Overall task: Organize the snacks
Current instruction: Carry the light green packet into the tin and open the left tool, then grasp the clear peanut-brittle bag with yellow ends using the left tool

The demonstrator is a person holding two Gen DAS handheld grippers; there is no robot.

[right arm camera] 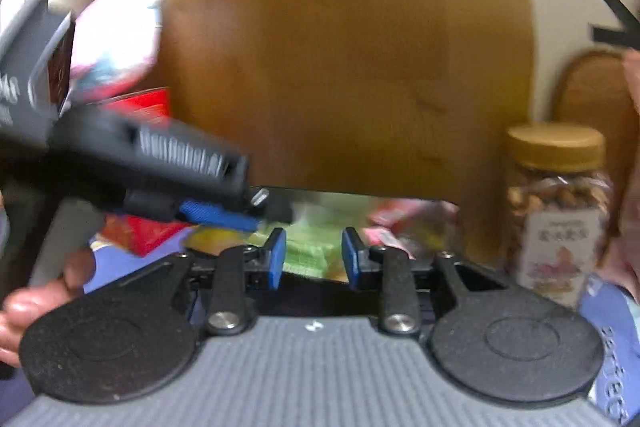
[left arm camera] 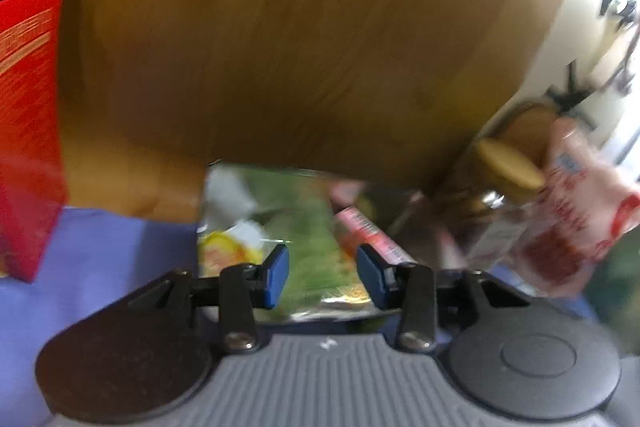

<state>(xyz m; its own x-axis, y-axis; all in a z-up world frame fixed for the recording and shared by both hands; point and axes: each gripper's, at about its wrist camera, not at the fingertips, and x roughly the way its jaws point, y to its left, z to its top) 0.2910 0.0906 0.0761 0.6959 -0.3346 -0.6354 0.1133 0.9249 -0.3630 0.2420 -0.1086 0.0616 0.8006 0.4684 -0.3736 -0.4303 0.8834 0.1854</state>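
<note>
Both views are blurred. A green snack packet [left arm camera: 304, 227] lies on the blue cloth in front of a tall brown paper bag [left arm camera: 300, 47]. My left gripper [left arm camera: 322, 269] is open over the packet, jaws apart with nothing between them. A pink packet [left arm camera: 372, 231] lies beside the green one. My right gripper [right arm camera: 313, 255] is open just before the green packet [right arm camera: 310, 251]. The left gripper [right arm camera: 224, 217] shows from the side in the right wrist view, reaching toward the same packets. The brown bag [right arm camera: 320, 67] fills the background.
A red box [left arm camera: 28, 115] stands at the left. A clear jar of nuts with a tan lid [right arm camera: 558, 211] stands at the right; it also shows in the left wrist view [left arm camera: 504, 167], with a pink-white snack bag [left arm camera: 568, 211] beside it. A blue cloth [left arm camera: 100, 259] covers the surface.
</note>
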